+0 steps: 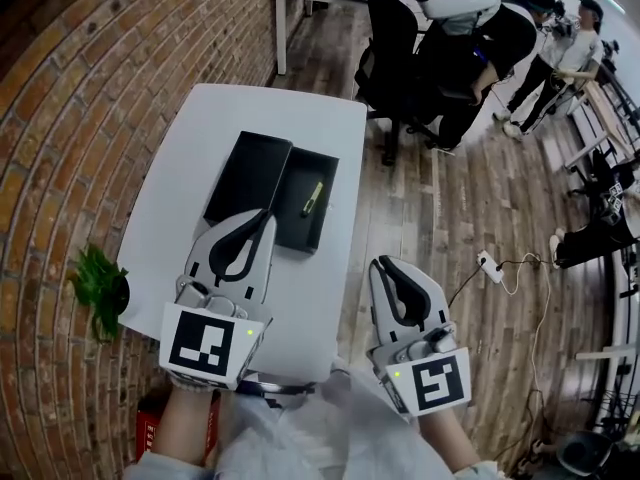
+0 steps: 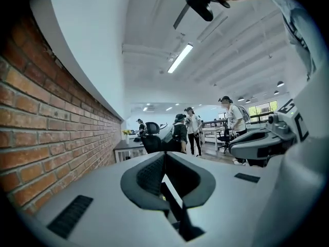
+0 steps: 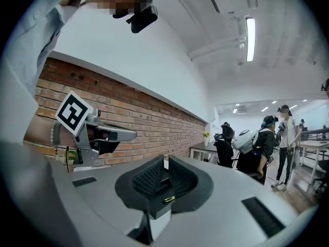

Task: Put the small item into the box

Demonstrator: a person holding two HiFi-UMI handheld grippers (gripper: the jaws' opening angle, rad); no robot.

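Brick wall runs down the 9 o'clock side of my head view, with a white counter set against it on a wood-plank floor. On the counter lies an open black box, two trays side by side. The small yellow-green item rests in the right-hand tray. My left gripper shows over the box's near edge, jaws clenched on nothing, the item at about 1 o'clock from its tips. My right gripper shows beyond the counter's right edge, jaws likewise pressed together and empty, the item at 11 o'clock and well apart. A green plant sits at 9 o'clock. An office chair and people stand toward 1 o'clock.
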